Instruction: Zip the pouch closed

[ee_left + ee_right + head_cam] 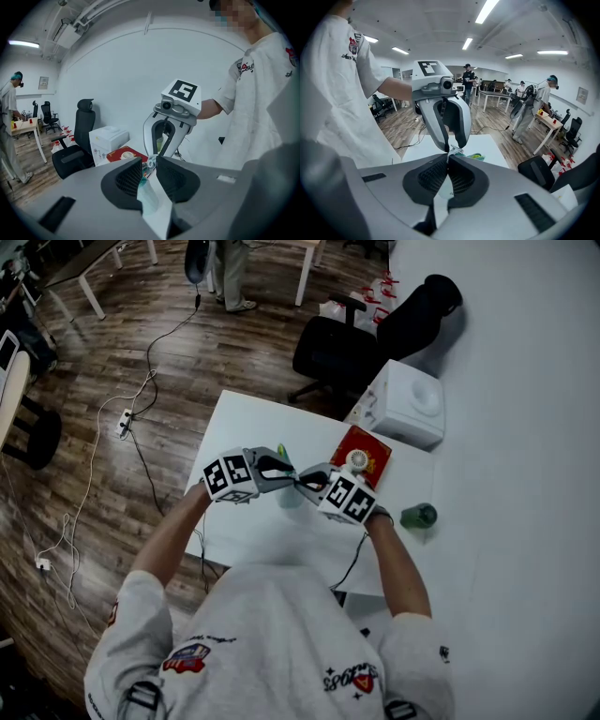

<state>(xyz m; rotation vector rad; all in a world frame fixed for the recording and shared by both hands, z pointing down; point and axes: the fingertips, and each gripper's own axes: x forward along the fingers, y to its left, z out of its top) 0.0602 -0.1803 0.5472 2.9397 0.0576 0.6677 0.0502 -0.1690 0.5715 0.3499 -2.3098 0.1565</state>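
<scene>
Head view: holding pouch (290, 495) above desk's (246, 427) middle with left gripper (284, 468) and right gripper (306, 482), tip to tip, red box (367, 451) just beyond. Left gripper view: clamped on pouch's (149, 198) teal side, facing right gripper. Right gripper view: pinched tight on pouch's (440, 206) top edge, opposite left gripper.

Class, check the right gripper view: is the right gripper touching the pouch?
Touching. The right gripper view shows the right gripper with its jaws closed on the thin edge of the pouch, with no gap.
</scene>
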